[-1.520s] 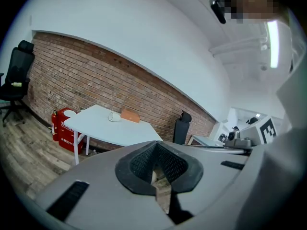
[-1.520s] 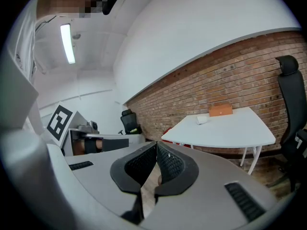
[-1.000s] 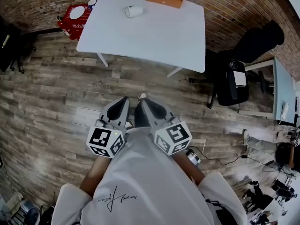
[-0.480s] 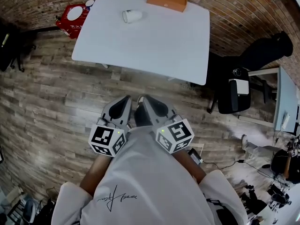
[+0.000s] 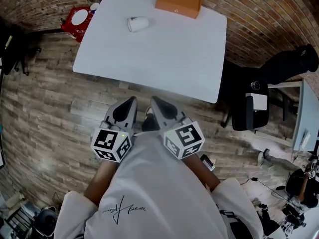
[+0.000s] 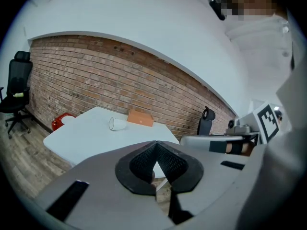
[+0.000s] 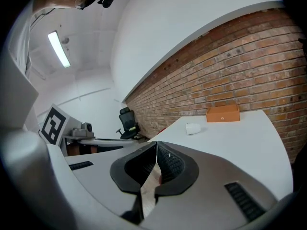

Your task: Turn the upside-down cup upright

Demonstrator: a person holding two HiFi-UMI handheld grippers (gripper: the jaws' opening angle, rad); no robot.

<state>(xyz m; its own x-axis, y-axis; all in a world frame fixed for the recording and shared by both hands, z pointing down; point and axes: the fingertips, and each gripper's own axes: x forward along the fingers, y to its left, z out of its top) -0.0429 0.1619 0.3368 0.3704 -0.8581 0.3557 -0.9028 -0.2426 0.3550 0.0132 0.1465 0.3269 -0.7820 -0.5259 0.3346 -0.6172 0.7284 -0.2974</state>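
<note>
On the wooden floor at far left, a red container (image 5: 79,18) is sitting just beside the white table (image 5: 164,54). The white cup (image 5: 137,24) (image 6: 116,123) (image 7: 193,128) is lying on its side on the far left part of the tabletop, its mouth facing left. A person in a white shirt (image 5: 149,193) is standing at the table's near edge, holding both tools close to the body and well apart from the cup. The left gripper (image 5: 132,99) (image 6: 156,143) is showing its jaws pressed together at the tips with nothing between them. The right gripper (image 5: 153,98) (image 7: 156,143) is doing likewise beside it. An orange box (image 5: 178,1) (image 6: 140,119) (image 7: 223,113) is resting at the table's far edge, right of the cup. A black office chair (image 5: 246,103) is standing to the right of the table.
</note>
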